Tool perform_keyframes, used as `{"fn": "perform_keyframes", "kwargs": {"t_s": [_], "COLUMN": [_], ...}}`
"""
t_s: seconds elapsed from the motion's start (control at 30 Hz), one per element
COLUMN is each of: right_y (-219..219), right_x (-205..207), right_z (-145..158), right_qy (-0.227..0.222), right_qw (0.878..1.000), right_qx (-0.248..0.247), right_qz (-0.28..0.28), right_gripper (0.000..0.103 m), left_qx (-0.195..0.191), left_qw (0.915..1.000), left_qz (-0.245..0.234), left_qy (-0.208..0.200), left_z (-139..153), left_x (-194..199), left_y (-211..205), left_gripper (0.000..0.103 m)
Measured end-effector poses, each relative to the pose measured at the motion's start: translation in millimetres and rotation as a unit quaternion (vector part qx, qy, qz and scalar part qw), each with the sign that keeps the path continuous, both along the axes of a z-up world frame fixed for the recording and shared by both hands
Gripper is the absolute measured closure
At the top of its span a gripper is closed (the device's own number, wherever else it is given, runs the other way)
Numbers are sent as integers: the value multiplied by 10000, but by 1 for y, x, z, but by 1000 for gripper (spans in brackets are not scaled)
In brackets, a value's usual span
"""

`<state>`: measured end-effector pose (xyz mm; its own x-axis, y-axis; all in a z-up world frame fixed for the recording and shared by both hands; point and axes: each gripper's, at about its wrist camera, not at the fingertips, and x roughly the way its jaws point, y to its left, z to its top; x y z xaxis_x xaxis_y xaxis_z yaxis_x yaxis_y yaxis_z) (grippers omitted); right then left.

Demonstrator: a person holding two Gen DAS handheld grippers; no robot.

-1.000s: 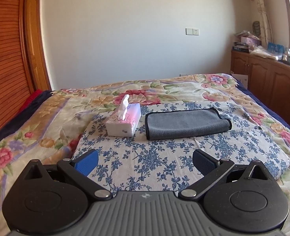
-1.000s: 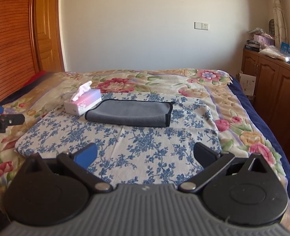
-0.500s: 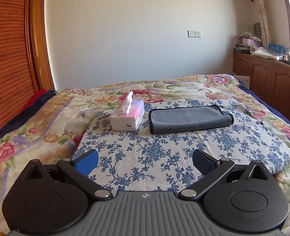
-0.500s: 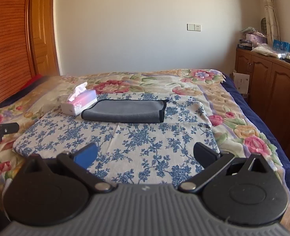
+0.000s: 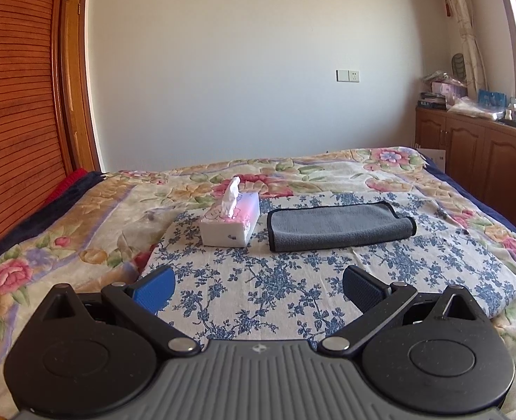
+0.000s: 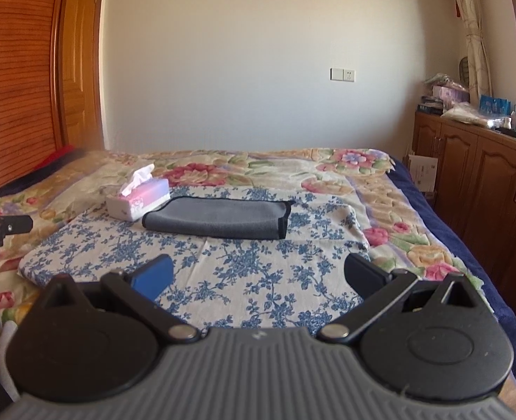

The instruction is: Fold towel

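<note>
Both tongs, the left gripper (image 5: 258, 288) and the right gripper (image 6: 258, 276), hang with their jaws spread wide and nothing between them, above a blue-flowered cloth (image 5: 275, 280) spread on a bed with a big floral blanket (image 5: 83, 231). Well ahead of them on that cloth lies the grey towel (image 5: 338, 225), folded into a flat strip, with a tissue box (image 5: 231, 220) just beside its left end. Beyond the bed stands a plain pale wall (image 5: 258, 70) with a switch plate (image 5: 348, 75); a slatted wooden headboard (image 5: 13, 122) is at left and cluttered wooden cabinets (image 6: 478, 175) under a curtained window at right.
</note>
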<state>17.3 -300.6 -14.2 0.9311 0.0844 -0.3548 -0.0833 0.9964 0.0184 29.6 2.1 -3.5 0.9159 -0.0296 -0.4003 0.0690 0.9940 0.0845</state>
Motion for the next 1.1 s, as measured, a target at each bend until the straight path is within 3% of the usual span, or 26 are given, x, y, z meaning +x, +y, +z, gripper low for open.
{"fn": "perform_keyframes", "kwargs": {"t_s": [0.43, 1.1], "right_y": [-3, -2], "right_x": [-7, -7], "right_z": [3, 1], "right_qy": [-258, -282], "right_qw": [9996, 9994], "right_qx": [80, 9], "right_qz": [-120, -216], "right_gripper": [0, 0], "left_qx": [-125, -91], "left_qw": [9995, 9995], "left_qz": [33, 35], "left_qy": [-300, -306], "left_z": [9, 7], "left_x": [-7, -8], "left_y": [6, 6], "left_gripper": [0, 0]}}
